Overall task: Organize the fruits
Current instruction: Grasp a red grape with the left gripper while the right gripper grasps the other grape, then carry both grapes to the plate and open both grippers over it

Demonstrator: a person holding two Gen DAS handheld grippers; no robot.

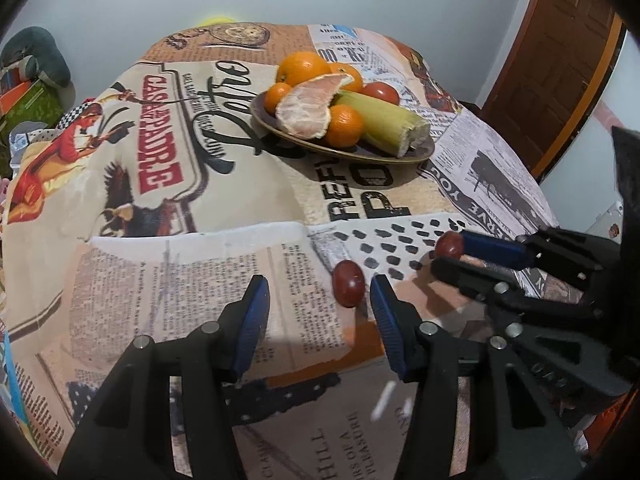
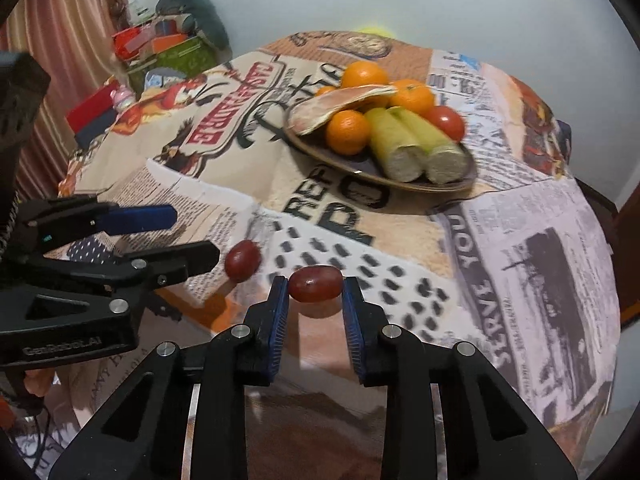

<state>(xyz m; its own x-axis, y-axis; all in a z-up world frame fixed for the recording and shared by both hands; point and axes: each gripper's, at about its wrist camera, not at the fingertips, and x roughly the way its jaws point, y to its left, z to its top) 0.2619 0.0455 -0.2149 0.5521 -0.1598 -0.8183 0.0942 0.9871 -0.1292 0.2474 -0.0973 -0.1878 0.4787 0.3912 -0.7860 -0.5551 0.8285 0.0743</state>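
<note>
We work at a bench [image 1: 224, 184] covered with a newspaper-print cloth, set against a pale wall.

Right gripper [image 2: 316, 292]: its jaws are closed on a red grape [image 2: 316, 283], one blue pad pressing each end. The held grape sits just above the cloth, over a patch of black dashes. In the left wrist view the same grape [image 1: 449, 245] shows at the tip of the right gripper [image 1: 456, 252].

Left gripper [image 1: 320, 300]: its jaws stand apart and hold nothing. A second grape [image 1: 349, 283] lies on the cloth just beside the inner face of the jaw on the right of the view; we cannot tell whether it touches that pad. In the right wrist view this grape [image 2: 242, 260] rests just past the tips of the left gripper [image 2: 196, 236].

Farther back on the bench a dark plate [image 2: 356, 166] carries several oranges [image 2: 347, 131], a peeled citrus segment [image 2: 340, 104], two green stalk pieces [image 2: 416, 148] and a tomato [image 2: 447, 122]. The plate is well apart from both grapes.
</note>
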